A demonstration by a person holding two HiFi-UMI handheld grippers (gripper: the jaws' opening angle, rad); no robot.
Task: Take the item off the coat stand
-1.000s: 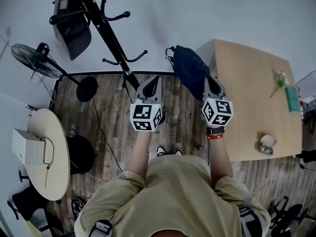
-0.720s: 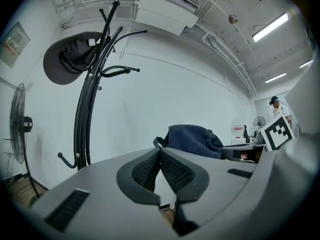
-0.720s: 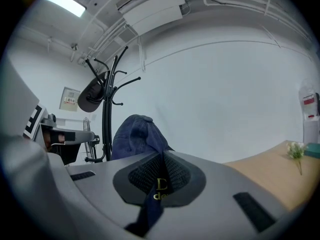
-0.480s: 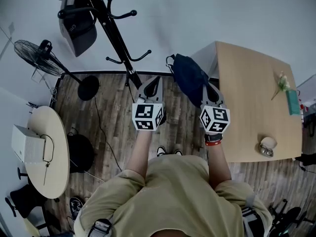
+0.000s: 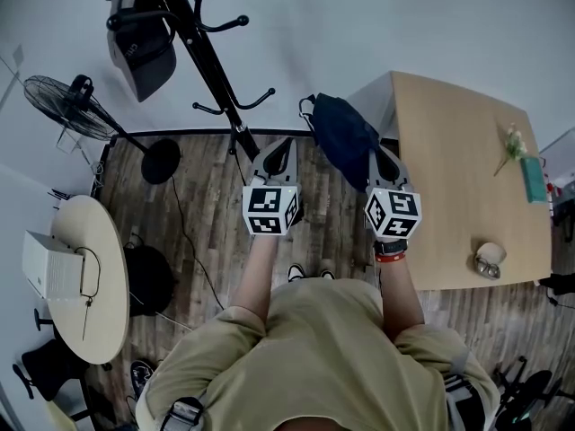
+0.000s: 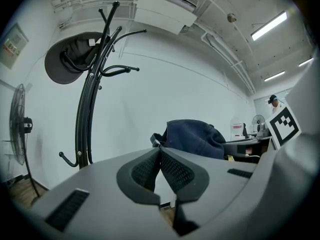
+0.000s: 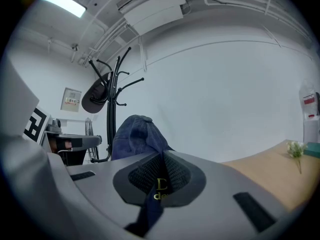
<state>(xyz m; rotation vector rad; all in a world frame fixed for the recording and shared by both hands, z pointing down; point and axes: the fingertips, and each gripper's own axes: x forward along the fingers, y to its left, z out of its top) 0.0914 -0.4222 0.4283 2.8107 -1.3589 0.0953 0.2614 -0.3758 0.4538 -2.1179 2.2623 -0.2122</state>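
A dark blue cap (image 5: pixel 341 137) hangs free of the black coat stand (image 5: pixel 202 61), between it and the wooden table. My right gripper (image 5: pixel 382 156) is shut on the cap's brim, and blue fabric with gold lettering shows between its pads (image 7: pixel 162 156). The cap's crown (image 7: pixel 135 136) rises beyond the jaws. My left gripper (image 5: pixel 280 144) is shut with nothing in it, its tips (image 6: pixel 160 149) held level beside the cap (image 6: pixel 192 136). A dark grey hat (image 5: pixel 142 52) still hangs high on the stand (image 6: pixel 87 119).
The wooden table (image 5: pixel 449 178) stands to the right, with a flower sprig (image 5: pixel 510 146) and a small round object (image 5: pixel 488 260) on it. A fan (image 5: pixel 63 106), a round table (image 5: pixel 90 277) and a dark bag on the floor (image 5: pixel 148 277) are at the left.
My right gripper has shifted slightly with the blue cap, still shut on it. The left gripper has kept still.
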